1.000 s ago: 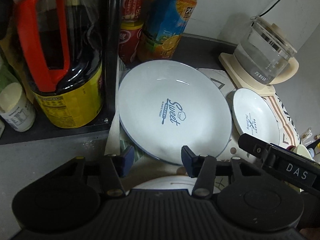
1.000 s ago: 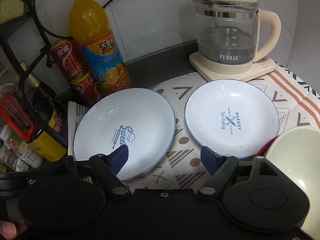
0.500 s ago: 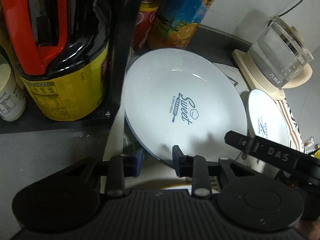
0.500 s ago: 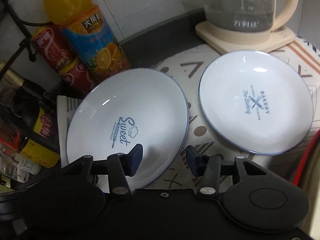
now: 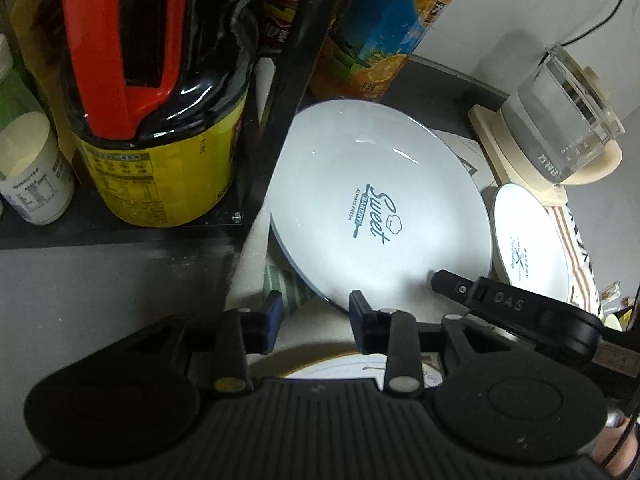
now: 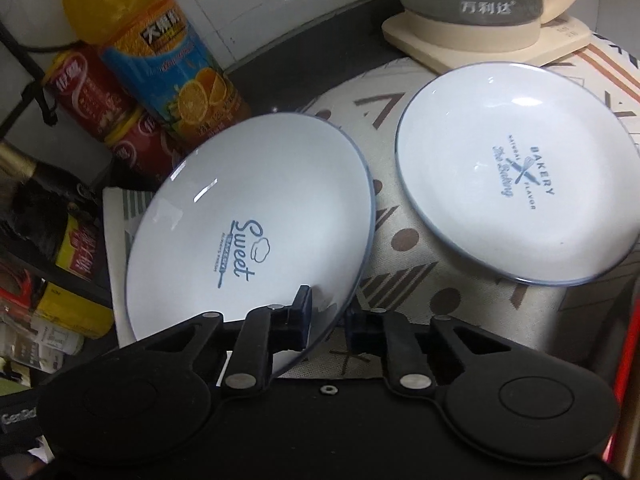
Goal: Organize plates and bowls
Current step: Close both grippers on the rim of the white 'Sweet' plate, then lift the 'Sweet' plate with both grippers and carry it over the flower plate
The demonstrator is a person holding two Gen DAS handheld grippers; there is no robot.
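Note:
A white "Sweet" plate [image 6: 256, 236] [image 5: 380, 216] is tilted up off the patterned cloth, its near rim pinched between the fingers of my right gripper [image 6: 328, 320]. A second white "Bakery" plate [image 6: 516, 184] [image 5: 528, 244] lies flat on the cloth to its right. My left gripper [image 5: 314, 320] hovers open just in front of the Sweet plate's near-left edge, holding nothing. Another white dish [image 5: 336, 366] with a yellowish rim lies under the left gripper.
A black rack post [image 5: 288, 92] and shelf with a yellow-labelled soy bottle [image 5: 160, 120] stand close left of the plate. An orange juice bottle [image 6: 160, 56] and red cans [image 6: 100, 96] stand behind it. A glass kettle [image 6: 480, 4] sits at the back right.
My right gripper has closed on the Sweet plate's near rim and tipped it up. My left gripper has moved in closer and its fingers have narrowed.

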